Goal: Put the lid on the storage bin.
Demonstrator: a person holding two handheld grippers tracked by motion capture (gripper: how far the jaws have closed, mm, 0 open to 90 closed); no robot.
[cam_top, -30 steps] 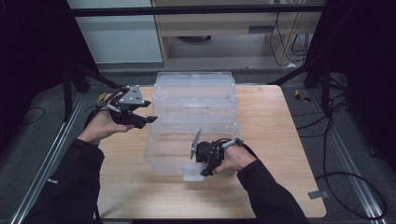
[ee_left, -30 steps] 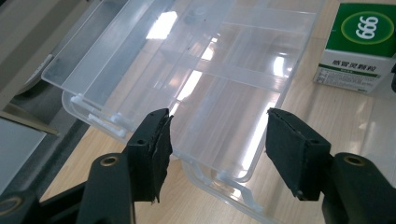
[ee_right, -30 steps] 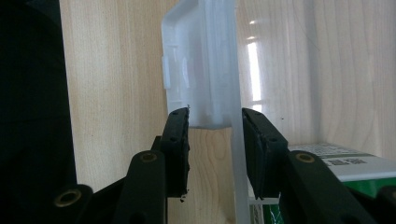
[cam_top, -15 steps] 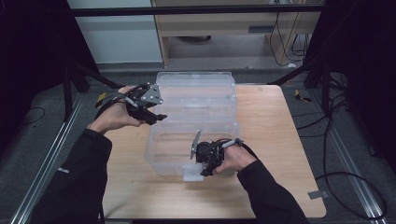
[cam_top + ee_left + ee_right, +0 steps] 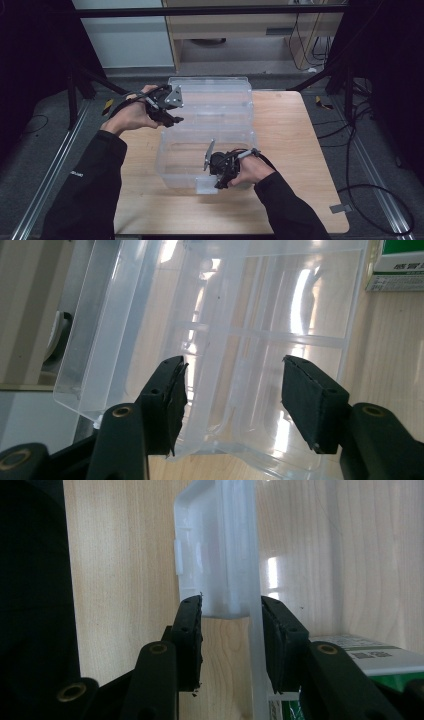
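Clear plastic bin (image 5: 210,125) sits mid-counter (image 5: 295,150), its lid (image 5: 212,92) hinged back on the far side. Left tool (image 5: 172,120) hovers at the bin's far-left corner, jaws spread wide, nothing between them; the left gripper view shows the lid's ribbed panel (image 5: 260,330) beyond the jaws. Right tool (image 5: 219,184) at the bin's near wall, jaws closed on the white latch tab (image 5: 220,550) and the wall edge. Green-and-white box (image 5: 370,665) inside the bin, just right of the right tool.
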